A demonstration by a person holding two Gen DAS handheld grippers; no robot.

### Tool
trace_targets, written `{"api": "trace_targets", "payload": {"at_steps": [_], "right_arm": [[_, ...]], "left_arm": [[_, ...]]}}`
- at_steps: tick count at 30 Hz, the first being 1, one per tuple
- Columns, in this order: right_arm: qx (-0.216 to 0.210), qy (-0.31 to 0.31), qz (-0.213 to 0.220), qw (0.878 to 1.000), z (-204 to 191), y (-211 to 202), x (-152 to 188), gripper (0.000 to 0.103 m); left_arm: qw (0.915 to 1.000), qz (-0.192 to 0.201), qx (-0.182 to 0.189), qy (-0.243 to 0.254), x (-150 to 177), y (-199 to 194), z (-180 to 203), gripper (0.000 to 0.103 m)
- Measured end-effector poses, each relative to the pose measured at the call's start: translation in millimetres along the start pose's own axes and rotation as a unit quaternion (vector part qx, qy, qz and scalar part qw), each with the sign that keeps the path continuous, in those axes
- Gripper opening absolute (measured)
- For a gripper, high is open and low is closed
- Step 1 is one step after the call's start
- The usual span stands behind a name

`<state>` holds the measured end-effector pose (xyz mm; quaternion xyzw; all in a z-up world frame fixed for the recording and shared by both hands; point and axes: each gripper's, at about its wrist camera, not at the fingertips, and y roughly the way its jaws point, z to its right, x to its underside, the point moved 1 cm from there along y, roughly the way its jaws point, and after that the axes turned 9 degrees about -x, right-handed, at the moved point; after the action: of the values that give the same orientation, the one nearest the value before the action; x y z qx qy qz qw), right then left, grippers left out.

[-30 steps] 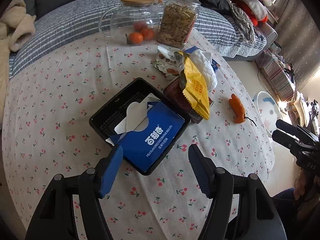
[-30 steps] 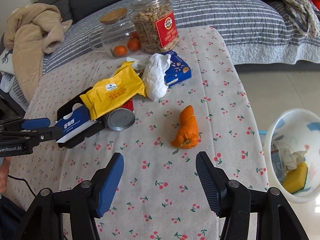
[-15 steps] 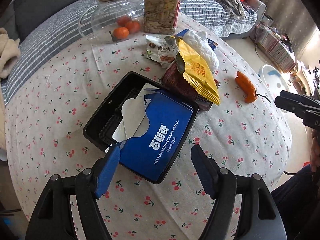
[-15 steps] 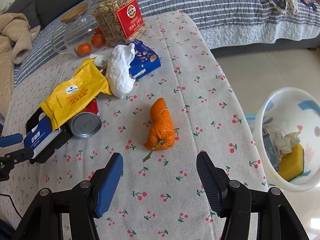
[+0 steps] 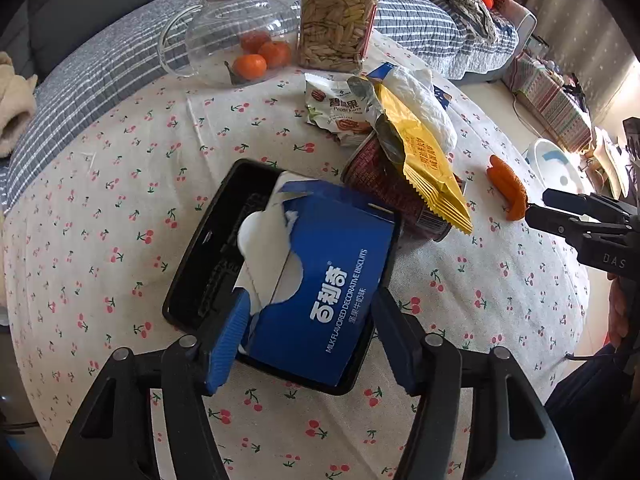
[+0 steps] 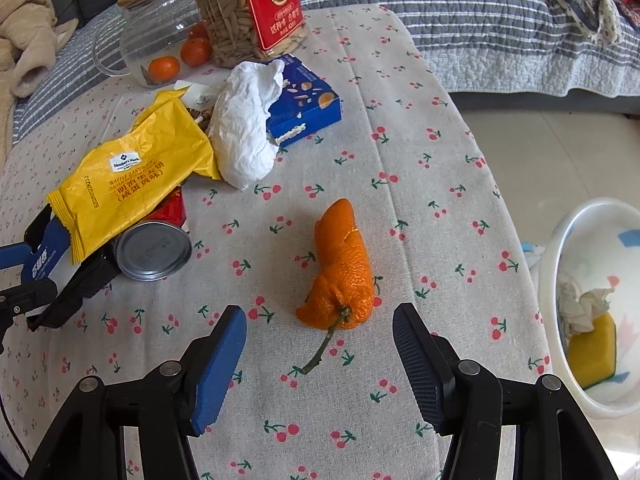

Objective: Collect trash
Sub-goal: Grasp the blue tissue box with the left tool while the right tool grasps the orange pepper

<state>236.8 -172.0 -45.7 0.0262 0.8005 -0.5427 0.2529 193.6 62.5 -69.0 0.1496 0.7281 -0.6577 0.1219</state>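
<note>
1. Change noted: against the views of a second ago, both grippers are found closer to their targets. The left gripper (image 5: pixel 310 334) is now set around the near end of the blue biscuit box (image 5: pixel 320 280), where earlier it hung short of it. The right gripper (image 6: pixel 320 350) is now drawn up to the orange peel (image 6: pixel 340 268), which was formerly well ahead of it.

2. Jaw state: both pairs of jaws are spread wide. Nothing is pinched by either. The left fingers flank the box's corners; contact cannot be confirmed.

3. Meaning for the task: two pickups are judged to be imminent, with closing not yet begun.

4. Location, taken from the black tray (image 5: pixel 208 248): the biscuit box lies inside it, tilted over the near rim. The can (image 6: pixel 154 250) and yellow wrapper (image 6: pixel 136 176) lie just beside the tray; the peel lies beyond them, towards the white bin (image 6: pixel 592 304) off the table edge.

5. Orientation: the peel's long axis is found running roughly along the right gripper's line of approach, slightly slanted, stem end nearest. The box's long axis is likewise directed away from the left gripper, torn end farthest.
</note>
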Motion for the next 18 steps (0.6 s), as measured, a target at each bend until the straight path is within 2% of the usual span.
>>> {"api": "trace_targets", "payload": {"at_steps": [1, 2, 9, 18], "right_arm": [[0.0, 0.0, 0.0, 1.0, 0, 1, -1, 0.066], [0.0, -0.001, 0.0, 1.0, -1, 2, -1, 0.066], [0.0, 0.01, -0.003, 1.0, 4, 8, -4, 0.066], [0.007, 0.018, -0.002, 1.0, 8, 17, -8, 0.062]], "left_arm": [[1.0, 0.0, 0.002, 0.0, 0, -1, 0, 0.045], [1.0, 0.0, 0.003, 0.0, -1, -1, -1, 0.041], [0.9998, 0.007, 0.007, -0.018, -2, -7, -8, 0.04], [0.997, 0.039, 0.043, -0.051, -2, -35, -21, 0.04]]}}
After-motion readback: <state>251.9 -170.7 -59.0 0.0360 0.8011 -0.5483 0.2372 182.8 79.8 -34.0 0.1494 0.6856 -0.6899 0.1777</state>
